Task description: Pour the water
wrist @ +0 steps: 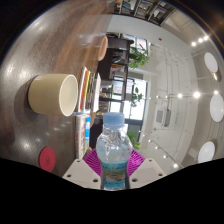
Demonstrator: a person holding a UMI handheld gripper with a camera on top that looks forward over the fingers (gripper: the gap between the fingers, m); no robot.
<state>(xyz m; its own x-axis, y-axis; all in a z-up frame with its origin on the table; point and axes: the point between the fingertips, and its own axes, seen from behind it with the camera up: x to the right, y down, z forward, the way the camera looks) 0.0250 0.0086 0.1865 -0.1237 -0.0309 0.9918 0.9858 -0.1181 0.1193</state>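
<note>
Clamping the water bottle (pixel 113 152) between their pink pads, the tongs (pixel 112 170) hold it lifted and still capped, with the cream cup (pixel 53 94) beyond on the desk (pixel 30 140), so pouring apparently remains undone.

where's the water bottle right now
In the gripper view, the water bottle stands upright between the gripper fingers, whose pink pads flank it. The cream cup lies beyond it, toward the left.
</note>
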